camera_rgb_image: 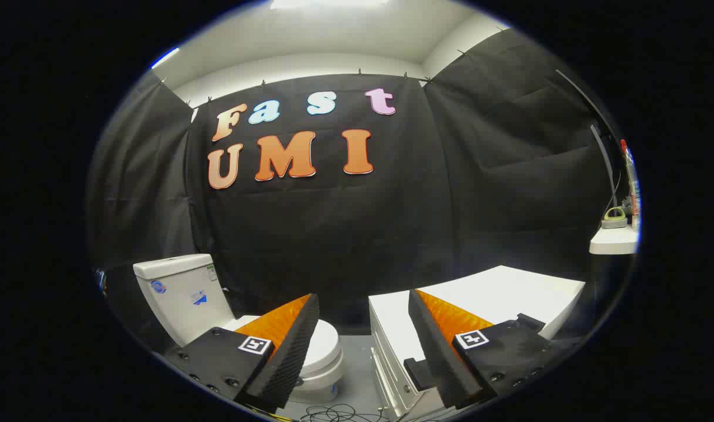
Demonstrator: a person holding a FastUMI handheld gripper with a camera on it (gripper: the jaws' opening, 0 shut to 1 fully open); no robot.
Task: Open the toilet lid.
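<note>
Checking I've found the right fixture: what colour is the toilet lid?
White, shut, in the gripper view: lid, beyond the open gripper.

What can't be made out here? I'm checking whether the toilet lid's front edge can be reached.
- Toilet lid, gripper view: shut, its near side and hinge hidden behind one finger of the open tongs.
- Toilet bowl base: blocked by that finger.
- Cabinet front: partly covered by the other finger.
- Items on the shelf: too small.
</note>
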